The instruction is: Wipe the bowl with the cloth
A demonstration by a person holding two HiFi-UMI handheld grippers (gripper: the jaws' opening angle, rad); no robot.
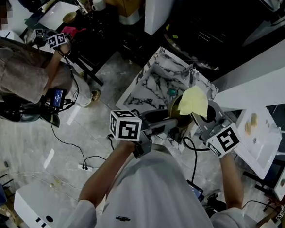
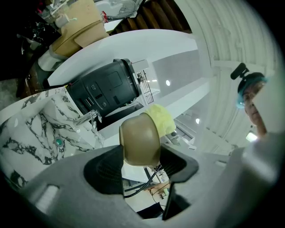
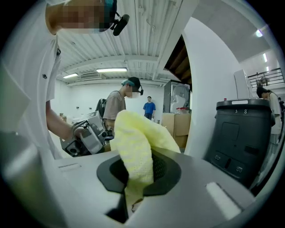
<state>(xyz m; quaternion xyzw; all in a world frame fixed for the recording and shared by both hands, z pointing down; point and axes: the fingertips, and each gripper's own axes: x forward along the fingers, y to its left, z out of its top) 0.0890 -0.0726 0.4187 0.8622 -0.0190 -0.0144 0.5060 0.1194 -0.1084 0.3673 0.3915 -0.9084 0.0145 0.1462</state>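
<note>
Two grippers meet near frame centre in the head view. The left gripper (image 1: 169,120) reaches in from the left with the brown bowl (image 1: 175,112) at its tip. The right gripper (image 1: 201,119) comes up from lower right with the yellow cloth (image 1: 193,101) bunched above it, and the cloth touches the bowl's right side. Both sit over the lower right edge of a marble-patterned sink (image 1: 148,88). A white tray (image 1: 266,141) is at the right edge, and a second person (image 1: 18,76) is at upper left.

Left gripper view: the jaws are clamped on the bowl from both sides, and the bowl fills the gap with its outer wall toward the camera. The cloth pokes out just behind the bowl, upper right of it. The sink is at left, with a faucet (image 2: 87,118) at its rim and a black appliance (image 2: 107,89) beyond, upper centre.

Right gripper view: the jaws are pinched tight on the cloth — a fold runs down into the gap and the rest puffs up above the jaws, centre frame. The left gripper shows at centre left, held in a hand (image 3: 75,131). A dark bin (image 3: 242,133) is at right, and two bystanders (image 3: 120,102) stand far back, centre.
</note>
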